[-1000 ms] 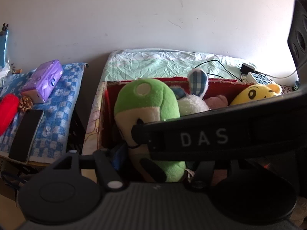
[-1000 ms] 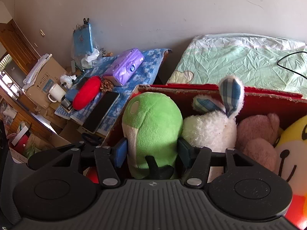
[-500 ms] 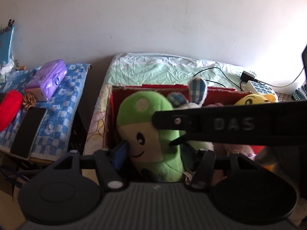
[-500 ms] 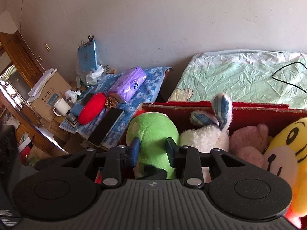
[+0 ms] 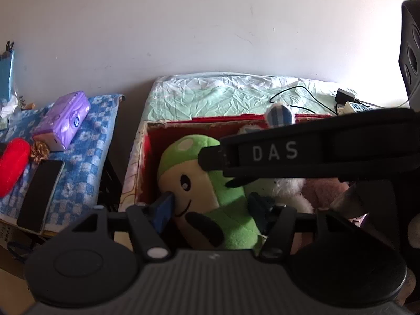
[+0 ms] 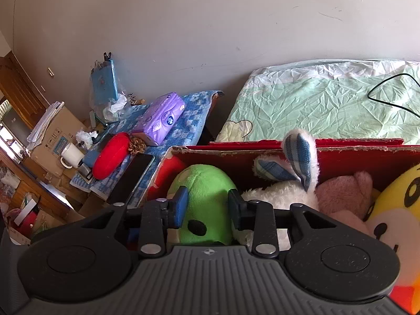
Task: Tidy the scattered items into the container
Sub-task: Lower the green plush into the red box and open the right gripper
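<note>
A green plush toy (image 5: 210, 191) stands at the left end of the red cardboard box (image 5: 210, 122). My left gripper (image 5: 211, 206) has its pads against the toy's lower body, and its jaws are opening slightly. My right gripper (image 6: 207, 206) presses on the toy's head (image 6: 207, 183), and its jaws are also opening a little. In the left wrist view the right gripper (image 5: 218, 169) reaches in from the right, over the toy's face. A white rabbit with checked ears (image 6: 278, 194), a pink bear (image 6: 344, 191) and a yellow plush (image 6: 393, 210) lie in the box (image 6: 354, 148) too.
Left of the box, a side table with a blue checked cloth (image 6: 189, 128) bears a purple tissue pack (image 6: 162, 118), a red pouch (image 6: 110, 155) and a phone (image 6: 131, 181). Behind the box lies a bed with a green sheet (image 6: 328, 99) and a black cable (image 6: 388, 94). A black speaker (image 5: 410, 52) stands at the right.
The right gripper's jaws narrowed onto the green toy's head. The toy turned its face toward the left camera and sits lower in the box. The left gripper stayed on it.
</note>
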A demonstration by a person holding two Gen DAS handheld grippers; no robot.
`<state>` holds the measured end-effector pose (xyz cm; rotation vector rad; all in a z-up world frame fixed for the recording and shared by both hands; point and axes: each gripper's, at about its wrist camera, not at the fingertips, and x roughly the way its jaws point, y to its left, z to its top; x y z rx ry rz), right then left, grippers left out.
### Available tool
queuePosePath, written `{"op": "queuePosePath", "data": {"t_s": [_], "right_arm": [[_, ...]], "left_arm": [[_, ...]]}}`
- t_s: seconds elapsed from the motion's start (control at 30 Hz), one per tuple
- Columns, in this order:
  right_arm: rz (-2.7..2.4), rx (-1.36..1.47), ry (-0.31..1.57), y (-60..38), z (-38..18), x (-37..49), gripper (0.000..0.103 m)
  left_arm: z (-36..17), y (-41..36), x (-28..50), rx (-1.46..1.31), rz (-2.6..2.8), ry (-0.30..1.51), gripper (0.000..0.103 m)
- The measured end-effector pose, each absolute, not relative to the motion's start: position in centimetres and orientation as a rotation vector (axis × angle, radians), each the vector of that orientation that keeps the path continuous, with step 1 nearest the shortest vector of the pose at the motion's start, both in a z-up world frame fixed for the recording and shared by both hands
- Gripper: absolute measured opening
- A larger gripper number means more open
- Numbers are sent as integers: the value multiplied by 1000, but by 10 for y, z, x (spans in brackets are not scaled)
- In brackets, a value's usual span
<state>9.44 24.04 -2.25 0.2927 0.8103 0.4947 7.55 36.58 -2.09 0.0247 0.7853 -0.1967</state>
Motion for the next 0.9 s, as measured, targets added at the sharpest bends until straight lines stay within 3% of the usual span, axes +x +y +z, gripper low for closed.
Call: {"op": "queuePosePath", "data": {"t_s": [0.5,0.7,0.9], "right_arm": [[488,302,808,233,-16,88,29],[444,298,784,225,-5,76,30],[366,280,796,213,-3,64,30]], "left_arm": [[-17,371,74,-4,-207,809,67],[-11,365,74,30,-170,822,79],[-10,362,74,29,-140,852,79]]}}
